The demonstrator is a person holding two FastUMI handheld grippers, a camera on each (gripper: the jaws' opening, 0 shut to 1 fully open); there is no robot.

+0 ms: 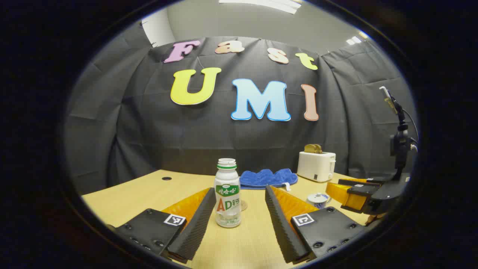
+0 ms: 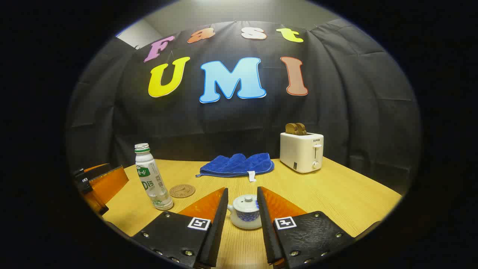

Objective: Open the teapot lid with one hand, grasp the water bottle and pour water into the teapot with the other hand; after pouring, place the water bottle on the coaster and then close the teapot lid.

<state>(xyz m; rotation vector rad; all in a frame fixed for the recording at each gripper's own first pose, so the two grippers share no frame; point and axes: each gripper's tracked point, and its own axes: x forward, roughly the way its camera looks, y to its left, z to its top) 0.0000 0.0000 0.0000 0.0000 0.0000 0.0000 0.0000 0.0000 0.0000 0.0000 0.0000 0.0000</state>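
A white water bottle with a green label stands upright and uncapped on the wooden table, just ahead of my open left gripper, centred between its fingers and untouched. A round cork coaster lies beside the bottle; in the left gripper view the coaster peeks out behind it. The small white-and-blue teapot sits with its lid on, framed by the fingers of my open right gripper, not touched. The teapot and the right gripper show at the right of the left gripper view; the left gripper shows at the left edge of the right gripper view.
A folded blue cloth lies at the back of the table. A white toaster with toast stands at the back right. A phone on a stand rises at the right edge.
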